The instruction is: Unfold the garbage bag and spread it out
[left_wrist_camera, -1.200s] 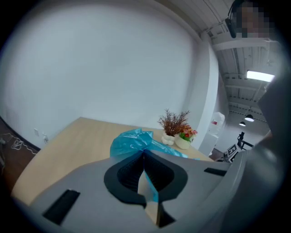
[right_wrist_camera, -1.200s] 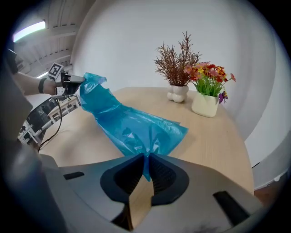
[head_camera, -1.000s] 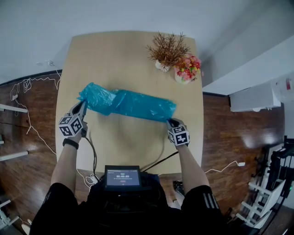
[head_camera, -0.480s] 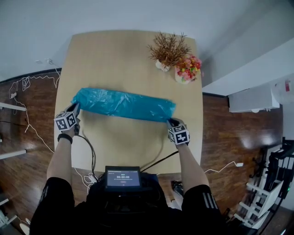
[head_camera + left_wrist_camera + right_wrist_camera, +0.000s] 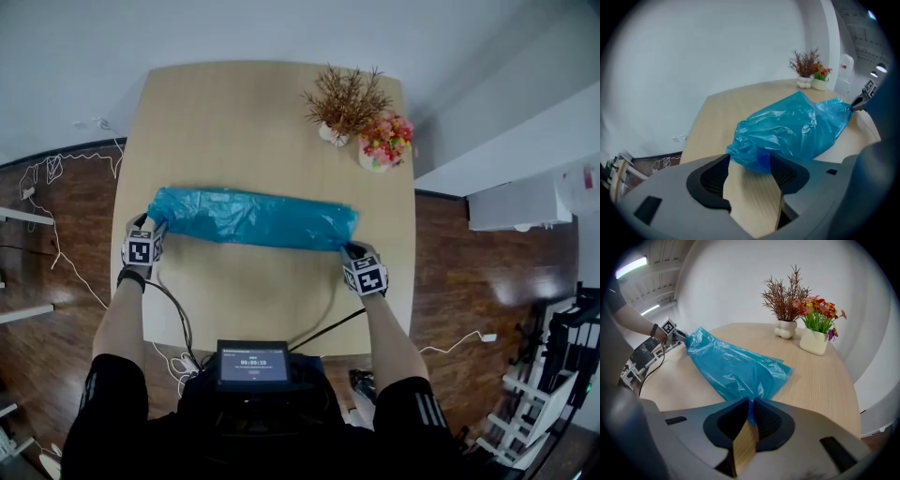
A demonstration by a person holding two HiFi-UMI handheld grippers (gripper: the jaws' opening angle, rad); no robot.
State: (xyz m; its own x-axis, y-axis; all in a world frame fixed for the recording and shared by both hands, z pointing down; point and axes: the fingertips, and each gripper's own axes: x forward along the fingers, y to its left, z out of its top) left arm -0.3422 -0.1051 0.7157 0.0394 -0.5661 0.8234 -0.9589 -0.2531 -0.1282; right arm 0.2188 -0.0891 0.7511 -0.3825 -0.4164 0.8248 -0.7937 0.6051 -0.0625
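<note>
Head view: vs a sec ago, the blue garbage bag [image 5: 253, 217] is no longer bunched and lifted at its left end. It now lies as one long strip across the wooden table [image 5: 244, 112], running from the left edge to near the right edge. The left gripper [image 5: 153, 226] has dropped lower and shifted out toward the table's left edge. Its jaws have just been opening and now stand wide apart.

In the left gripper view, the left gripper [image 5: 752, 172] has the bag's [image 5: 787, 131] crumpled end sitting at the jaw tips. Bare tabletop shows in the gap, and the pads aren't pressing on the film, so no grip there.

The right gripper [image 5: 348, 249] is in the same spot as before. In the right gripper view, the right gripper [image 5: 750, 416] has its jaws nearly together, pinching a thin fold at the bag's [image 5: 733, 369] right end.

Pose: both forearms reach fwd from the body, one per bag end, and both grippers tilt down toward the tabletop. The left wrist has a dark band. The dried plant [image 5: 342, 98] and flower pot [image 5: 384, 141] stand at the far right corner, well apart from the bag.
</note>
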